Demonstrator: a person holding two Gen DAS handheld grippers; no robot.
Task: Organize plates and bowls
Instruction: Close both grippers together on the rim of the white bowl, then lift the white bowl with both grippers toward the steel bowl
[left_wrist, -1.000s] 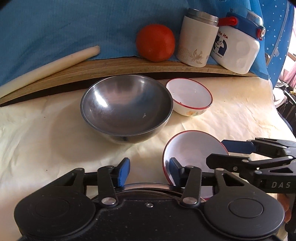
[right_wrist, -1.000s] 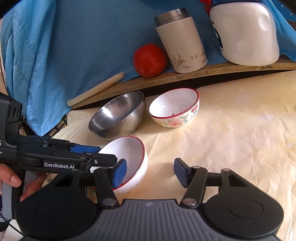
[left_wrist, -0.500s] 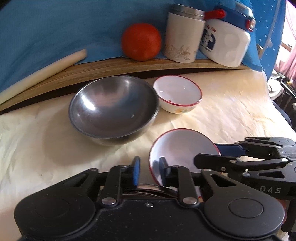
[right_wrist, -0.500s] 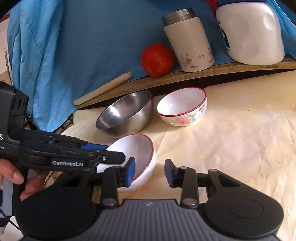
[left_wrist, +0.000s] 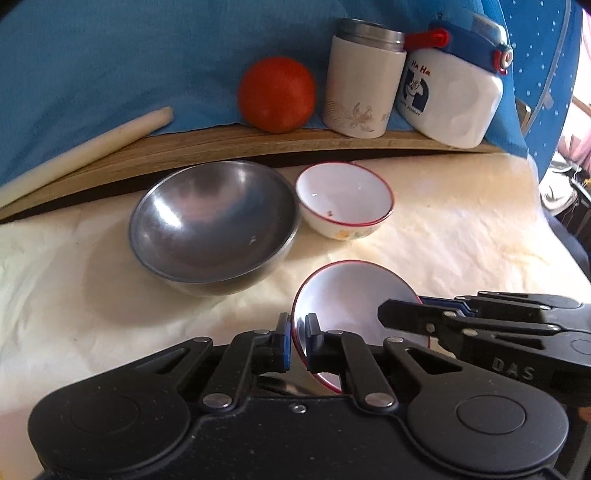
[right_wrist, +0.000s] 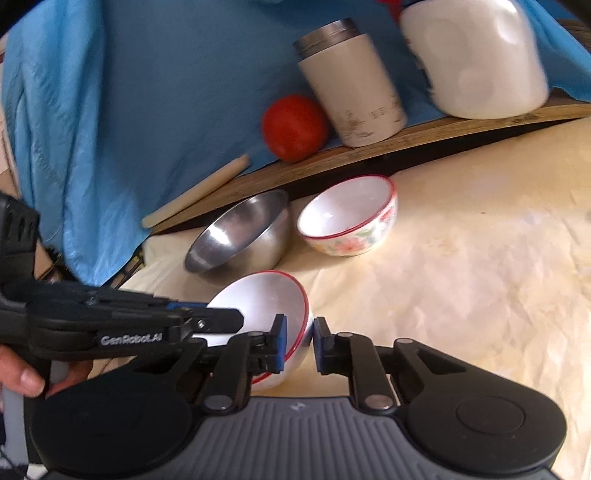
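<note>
Left wrist view: left tongs (left_wrist: 298, 341) pinch the near-left rim of a small white red-rimmed bowl (left_wrist: 351, 295), which sits tilted on the cream-covered table (left_wrist: 461, 229); right tongs (left_wrist: 417, 314) reach in from the right, pressed on the opposite rim. Right wrist view: right tongs (right_wrist: 300, 341) clamp that bowl's wall (right_wrist: 266, 299), one pad inside, one outside. Steel bowl (left_wrist: 214, 225) and floral bowl (left_wrist: 345, 199) stand just beside each other behind it. Tomato (left_wrist: 277, 94), flask (left_wrist: 364, 77), white jug (left_wrist: 454, 81) on a wooden board (left_wrist: 221, 142) further back
</note>
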